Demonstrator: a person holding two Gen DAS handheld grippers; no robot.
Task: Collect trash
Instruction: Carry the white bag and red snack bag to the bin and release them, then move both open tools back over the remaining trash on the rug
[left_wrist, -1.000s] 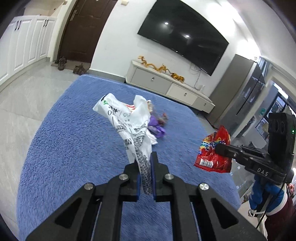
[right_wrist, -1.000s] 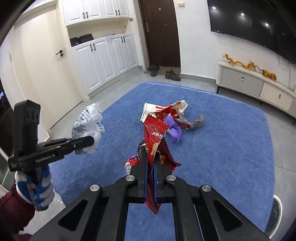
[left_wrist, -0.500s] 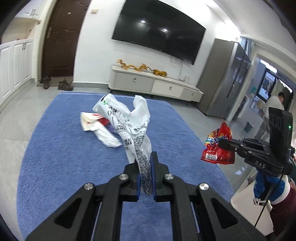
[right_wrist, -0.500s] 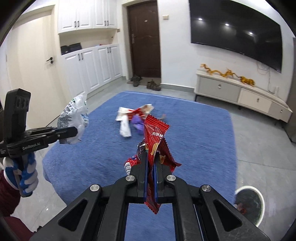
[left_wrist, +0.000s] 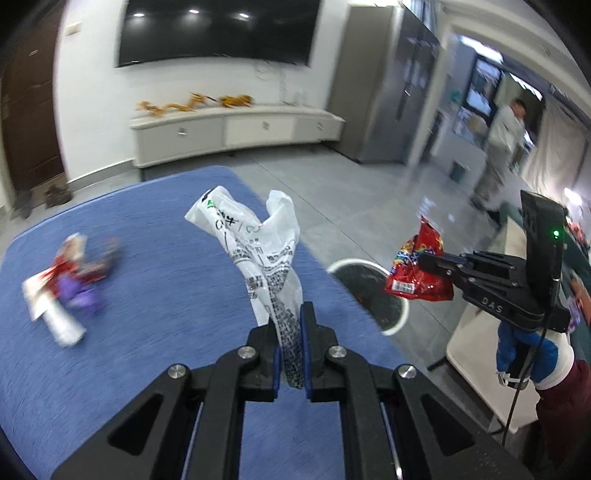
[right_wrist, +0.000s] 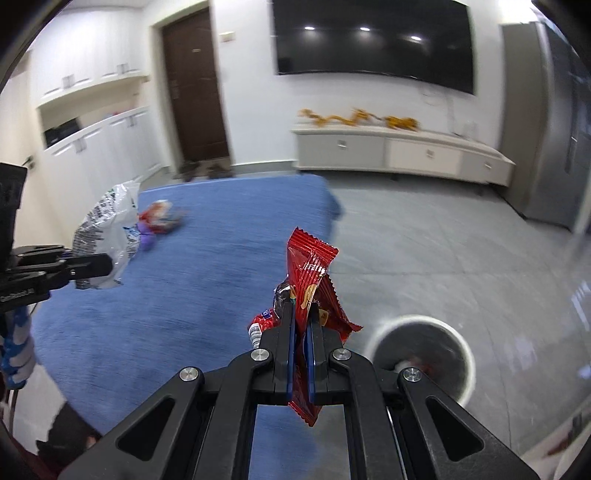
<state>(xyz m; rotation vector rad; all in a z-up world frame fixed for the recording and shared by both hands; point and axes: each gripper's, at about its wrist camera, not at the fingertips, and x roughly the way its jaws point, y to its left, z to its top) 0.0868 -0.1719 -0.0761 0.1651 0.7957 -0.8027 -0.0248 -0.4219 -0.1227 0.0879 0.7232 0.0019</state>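
Note:
My left gripper (left_wrist: 291, 325) is shut on a white printed plastic bag (left_wrist: 255, 243) and holds it in the air over the blue rug (left_wrist: 147, 295). It also shows in the right wrist view (right_wrist: 103, 229). My right gripper (right_wrist: 301, 325) is shut on a red snack wrapper (right_wrist: 310, 273), also seen in the left wrist view (left_wrist: 419, 273). A round white-rimmed trash bin (left_wrist: 369, 291) stands on the grey floor off the rug's right edge; in the right wrist view the bin (right_wrist: 421, 354) is just right of my fingers. A pile of loose wrappers (left_wrist: 70, 273) lies on the rug.
A white TV cabinet (right_wrist: 399, 151) runs along the far wall under a black TV (right_wrist: 373, 40). A dark door (right_wrist: 195, 85) and white cupboards are at the left. A person (left_wrist: 498, 144) stands in the far right doorway. A white table corner (left_wrist: 476, 354) is at the right.
Both grippers have swung to the right with their loads. The wrapper pile has slid to the left of view and the trash bin has come into view near both grippers.

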